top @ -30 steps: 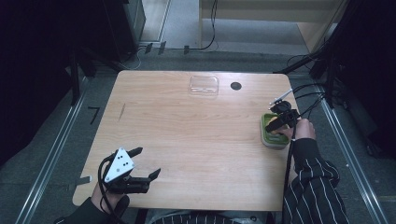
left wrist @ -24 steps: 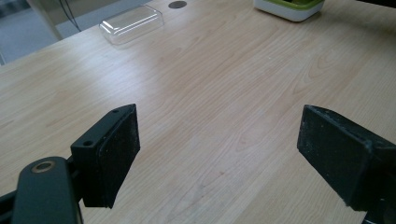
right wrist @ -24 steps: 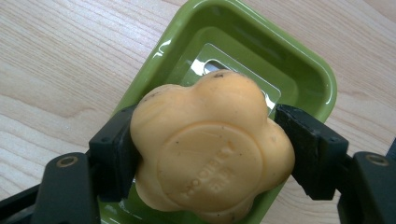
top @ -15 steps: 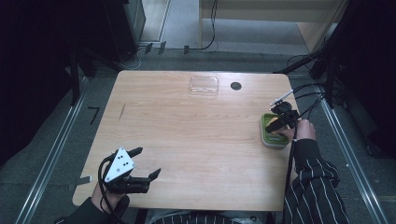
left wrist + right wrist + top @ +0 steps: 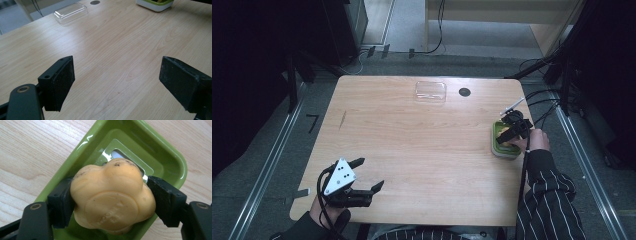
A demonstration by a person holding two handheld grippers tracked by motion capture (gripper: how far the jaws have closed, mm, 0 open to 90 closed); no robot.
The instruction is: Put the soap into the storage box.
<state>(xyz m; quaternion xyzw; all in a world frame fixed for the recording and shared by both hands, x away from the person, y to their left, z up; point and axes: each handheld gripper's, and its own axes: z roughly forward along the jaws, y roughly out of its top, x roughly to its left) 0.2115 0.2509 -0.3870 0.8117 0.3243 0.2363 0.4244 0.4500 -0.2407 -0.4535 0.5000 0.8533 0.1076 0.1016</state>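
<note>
An orange flower-shaped soap (image 5: 112,200) sits between the jaws of my right gripper (image 5: 110,202), which is shut on it over a green soap dish (image 5: 160,152). In the high view the right gripper (image 5: 513,131) hovers over that dish (image 5: 498,150) at the table's right edge. My left gripper (image 5: 362,175) rests near the front left corner, open with nothing between its pads (image 5: 63,80). Bare wood shows between its jaws in the left gripper view (image 5: 117,82).
A clear plastic lid (image 5: 430,91) lies at the back of the table (image 5: 412,140), next to a dark round hole (image 5: 464,92). Cables trail off the right edge. The lid (image 5: 70,12) and the dish (image 5: 155,4) lie far ahead in the left gripper view.
</note>
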